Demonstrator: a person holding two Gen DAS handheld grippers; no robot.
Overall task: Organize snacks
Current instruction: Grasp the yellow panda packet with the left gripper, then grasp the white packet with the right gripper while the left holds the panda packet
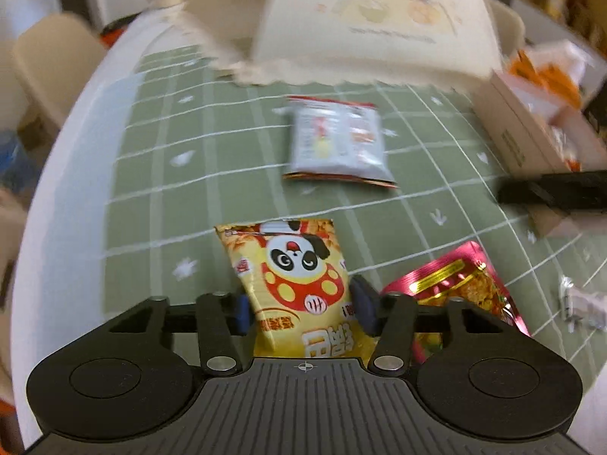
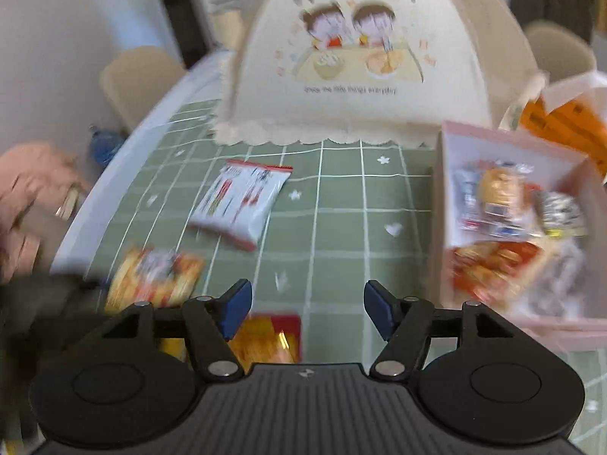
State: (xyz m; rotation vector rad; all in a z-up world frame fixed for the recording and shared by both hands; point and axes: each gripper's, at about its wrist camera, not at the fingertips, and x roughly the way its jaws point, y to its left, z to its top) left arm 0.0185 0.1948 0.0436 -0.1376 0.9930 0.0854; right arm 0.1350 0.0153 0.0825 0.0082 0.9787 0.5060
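three loose snack packets are lying on the green checked tablecloth [image 2: 341, 197]: a yellow panda packet [image 1: 292, 284], a white packet [image 1: 337, 140] farther out near the cream food cover [image 2: 360, 57], and a pink foil packet [image 1: 463, 284] just beside the panda one. one pink box [image 2: 493, 144] at the right is holding several more snacks, too blurred to count. the left gripper [image 1: 301, 305] is tilting down, its blue pads squeezing the panda packet. the right gripper [image 2: 307, 307] is hanging over the cloth, jaws spread, gripping nothing.
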